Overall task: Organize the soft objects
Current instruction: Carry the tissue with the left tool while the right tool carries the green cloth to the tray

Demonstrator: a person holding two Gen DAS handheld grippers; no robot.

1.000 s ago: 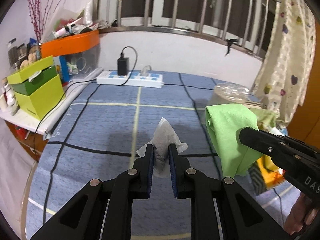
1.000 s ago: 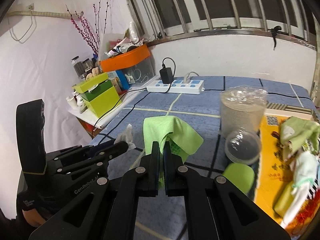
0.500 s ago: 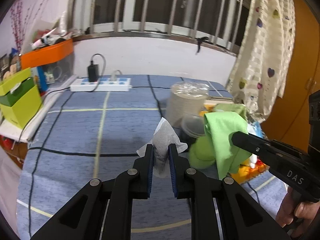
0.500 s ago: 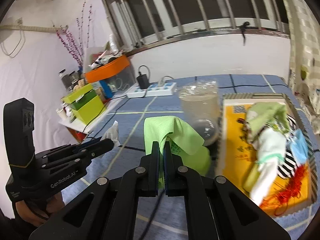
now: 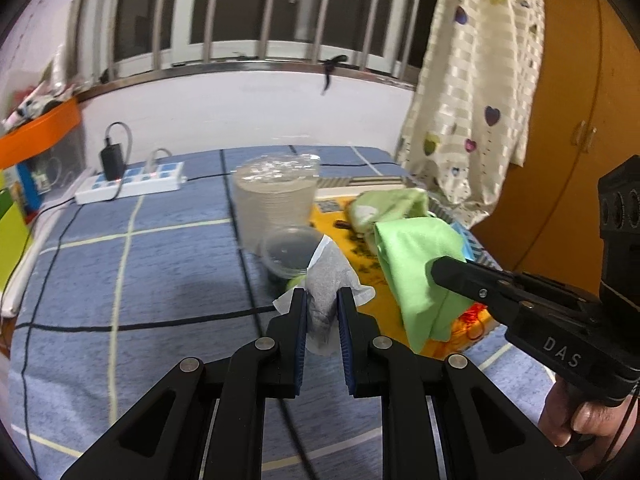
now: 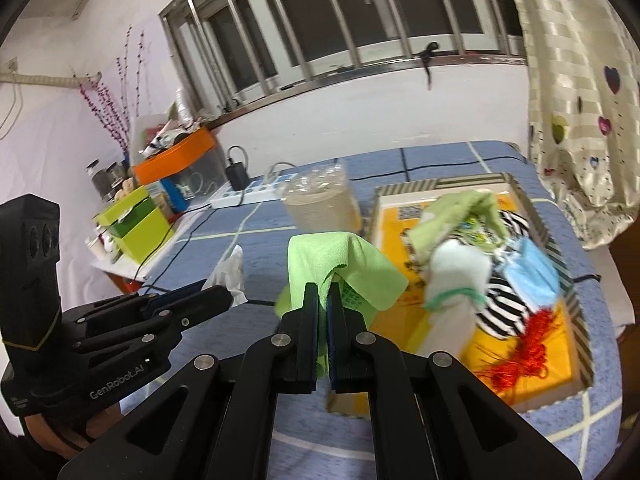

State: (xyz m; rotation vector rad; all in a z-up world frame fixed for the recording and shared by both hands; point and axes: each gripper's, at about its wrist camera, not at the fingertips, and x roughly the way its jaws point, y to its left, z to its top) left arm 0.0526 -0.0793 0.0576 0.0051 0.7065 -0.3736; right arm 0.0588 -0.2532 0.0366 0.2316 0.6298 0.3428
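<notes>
Cups and lid stand beside the tray.

"DAS" on right tongs; "GenRobot.AI" on left tongs.

Black linkage grippers – silver rivets, blue-lined jaws, "DAS" lettering

Matt lime-green microfibre cloth; thin white non-woven tissue pouch; glossy clear plastic tub; matt black plastic claw.
</notes>
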